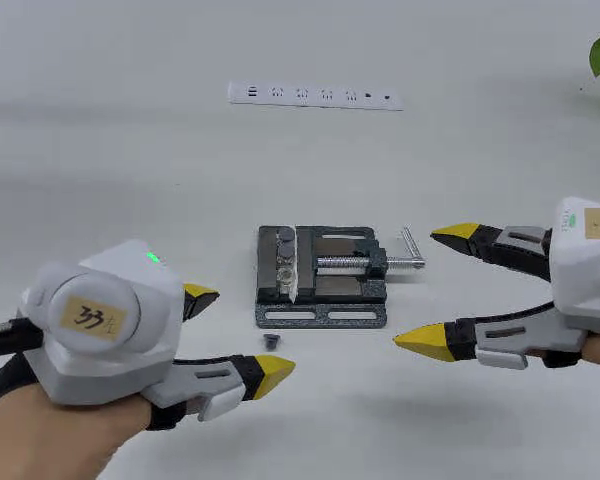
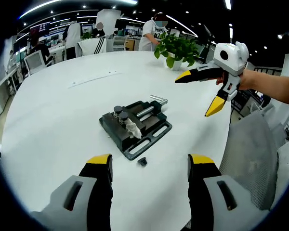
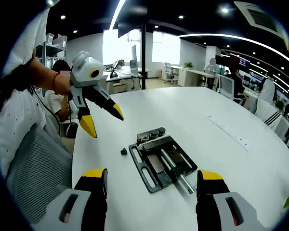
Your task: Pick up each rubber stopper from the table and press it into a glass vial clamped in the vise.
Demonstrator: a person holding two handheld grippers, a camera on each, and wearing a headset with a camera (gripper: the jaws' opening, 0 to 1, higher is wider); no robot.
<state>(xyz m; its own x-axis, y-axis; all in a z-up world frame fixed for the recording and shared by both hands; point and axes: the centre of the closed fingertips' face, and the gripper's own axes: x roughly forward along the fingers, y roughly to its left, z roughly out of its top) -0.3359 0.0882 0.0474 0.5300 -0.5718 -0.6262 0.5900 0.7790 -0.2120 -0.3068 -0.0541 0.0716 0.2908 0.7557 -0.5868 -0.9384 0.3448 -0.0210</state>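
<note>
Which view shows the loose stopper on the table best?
The left gripper view: the stopper lies nearest, unobstructed, before the vise. The head view and right gripper view show it as a smaller dark speck.

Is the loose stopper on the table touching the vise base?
Apart. The right gripper view shows a strip of white table between the stopper and the vise base.

A small dark rubber stopper (image 1: 272,341) is lying loose on the white table (image 1: 130,180), just in front of the vise's slotted base. The dark grey vise (image 1: 332,290) is sitting flat and gripping a row of upright glass vials (image 1: 284,268) at its left end. Two of them appear to be wearing dark caps.
</note>
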